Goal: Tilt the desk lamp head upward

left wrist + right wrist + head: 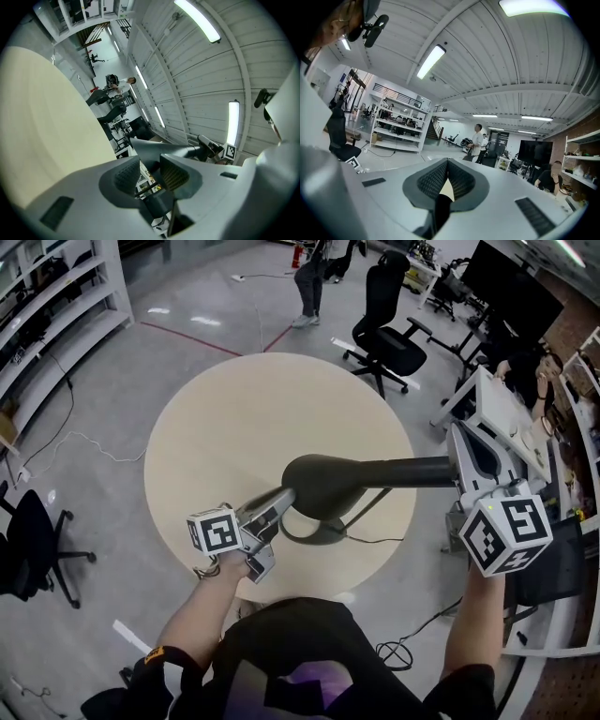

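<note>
A dark grey desk lamp stands on the round beige table (216, 427). Its head (323, 486) hangs over the ring base (314, 534), and its arm (412, 471) runs level to the right. My left gripper (284, 501) is at the head's left tip. In the left gripper view the jaws of this gripper (151, 173) stand apart, with the lamp head (154, 149) just beyond the pads. My right gripper (457, 470) is at the arm's right end. In the right gripper view its jaws (447, 176) are closed on a dark stem.
The lamp's cord (380, 540) trails right across the table. A black office chair (389, 324) stands beyond the table and another (33, 540) at the left. White desks (506, 418) crowd the right side. A person (309, 282) stands far off, and shelves (47, 324) line the left.
</note>
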A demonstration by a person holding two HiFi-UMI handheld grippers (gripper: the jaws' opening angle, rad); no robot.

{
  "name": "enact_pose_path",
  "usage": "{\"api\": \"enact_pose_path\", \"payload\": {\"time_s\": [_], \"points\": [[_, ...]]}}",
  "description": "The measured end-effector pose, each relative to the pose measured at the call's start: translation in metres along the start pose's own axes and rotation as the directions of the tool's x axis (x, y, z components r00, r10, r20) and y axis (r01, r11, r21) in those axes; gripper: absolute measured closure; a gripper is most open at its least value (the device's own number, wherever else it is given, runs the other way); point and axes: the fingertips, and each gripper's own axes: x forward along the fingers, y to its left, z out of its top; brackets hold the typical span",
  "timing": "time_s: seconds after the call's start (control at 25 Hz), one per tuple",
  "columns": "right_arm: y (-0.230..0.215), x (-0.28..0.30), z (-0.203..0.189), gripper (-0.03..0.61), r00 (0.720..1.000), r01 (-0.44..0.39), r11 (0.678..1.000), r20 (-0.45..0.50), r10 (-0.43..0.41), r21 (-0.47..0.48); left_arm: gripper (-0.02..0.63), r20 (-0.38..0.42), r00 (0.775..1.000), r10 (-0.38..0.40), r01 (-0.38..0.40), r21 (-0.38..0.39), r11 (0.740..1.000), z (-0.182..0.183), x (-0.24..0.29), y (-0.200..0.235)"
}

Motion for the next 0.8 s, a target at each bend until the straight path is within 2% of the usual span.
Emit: {"api": "enact_pose_path", "payload": {"time_s": [0.24,0.36,0.52,0.68,0.8], "points": [[-0.001,-0.002,-0.008,0.565,0.999,0.035,0.998,-0.001,-0.035,0.051,0.439,0.036,0.999,0.014,-0.018,0.104,0.994,0.04,-0.016,-0.019],[-0.012,-0.013,-0.027,0.565,0.999,0.054,0.995,-0.003,-0.054,0.084,0.45,0.074,0.997,0.008,-0.02,0.159,0.987,0.052,-0.018,-0.033],[-0.024,-0.029,-0.057,0.565,0.997,0.077,0.988,0.002,-0.078,0.134,0.465,0.102,0.995,-0.004,-0.021,0.244,0.969,0.062,-0.017,-0.054],[-0.02,-0.028,-0.052,0.565,0.996,0.092,0.984,-0.012,-0.092,0.155,0.476,0.12,0.993,-0.019,-0.018,0.302,0.953,0.095,-0.026,-0.085],[-0.024,-0.03,-0.061,0.565,0.995,0.099,0.981,-0.019,-0.097,0.165,0.483,0.126,0.992,-0.023,-0.023,0.351,0.936,0.106,-0.021,-0.104]]}}
